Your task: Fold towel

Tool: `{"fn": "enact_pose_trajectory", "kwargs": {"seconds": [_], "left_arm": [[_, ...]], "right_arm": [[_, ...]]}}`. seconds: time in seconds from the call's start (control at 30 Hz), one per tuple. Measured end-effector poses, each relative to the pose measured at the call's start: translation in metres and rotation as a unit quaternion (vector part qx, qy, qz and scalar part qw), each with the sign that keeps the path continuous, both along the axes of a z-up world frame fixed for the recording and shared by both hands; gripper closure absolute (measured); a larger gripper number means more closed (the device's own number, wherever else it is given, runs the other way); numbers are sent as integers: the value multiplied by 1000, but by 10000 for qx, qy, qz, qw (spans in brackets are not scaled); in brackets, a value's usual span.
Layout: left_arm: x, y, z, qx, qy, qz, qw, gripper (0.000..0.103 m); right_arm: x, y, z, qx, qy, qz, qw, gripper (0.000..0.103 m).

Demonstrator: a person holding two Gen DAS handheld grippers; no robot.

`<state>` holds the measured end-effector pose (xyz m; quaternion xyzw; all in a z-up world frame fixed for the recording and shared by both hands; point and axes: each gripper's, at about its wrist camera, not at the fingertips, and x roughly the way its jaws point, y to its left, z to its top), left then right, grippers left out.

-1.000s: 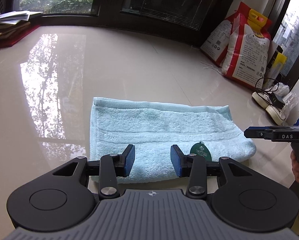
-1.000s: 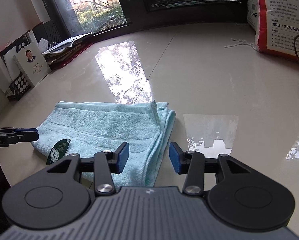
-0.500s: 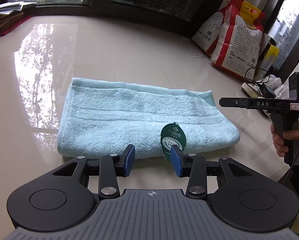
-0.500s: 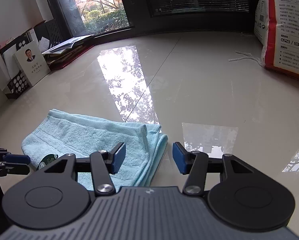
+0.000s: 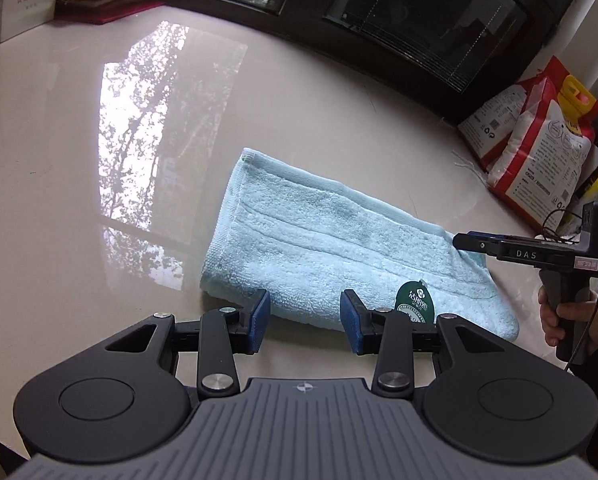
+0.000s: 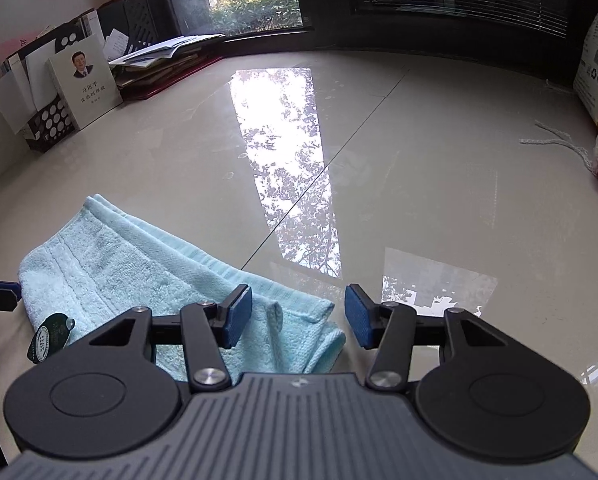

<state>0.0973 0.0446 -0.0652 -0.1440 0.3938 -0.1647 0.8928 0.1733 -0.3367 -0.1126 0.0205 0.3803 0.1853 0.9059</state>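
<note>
Left wrist view: the folded blue towel point(image 5: 339, 256) lies flat on the shiny floor point(image 5: 99, 240), well away from the window wall. The left gripper point(image 5: 305, 318) hangs just over its near edge, tongs apart and empty, likely ready to pinch. A second ago the towel lay straight across; now it slants.

Right wrist view: the right gripper point(image 6: 297, 318) is over the towel's end point(image 6: 307, 316), tongs apart, nothing held. It has slid closer to that corner.
</note>
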Motion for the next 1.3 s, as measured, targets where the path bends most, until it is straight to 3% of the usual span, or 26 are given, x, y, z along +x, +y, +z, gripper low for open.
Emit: {"fn": "enact_pose_trajectory", "kwargs": {"seconds": [0.4,0.73,1.3], "left_arm": [[17,-16,-10,473,61,-315,9984,61],[47,-15,-12,870,-125,-712,9936,62],[103,-35,-14,1528,-411,-1625,9739,61]], "right_arm": [[-11,4,1,-289,-10,325,9991,66],[-43,0,1,-191,199,343,9990,67],[-131,36,7,167,414,465,9979,67]]}}
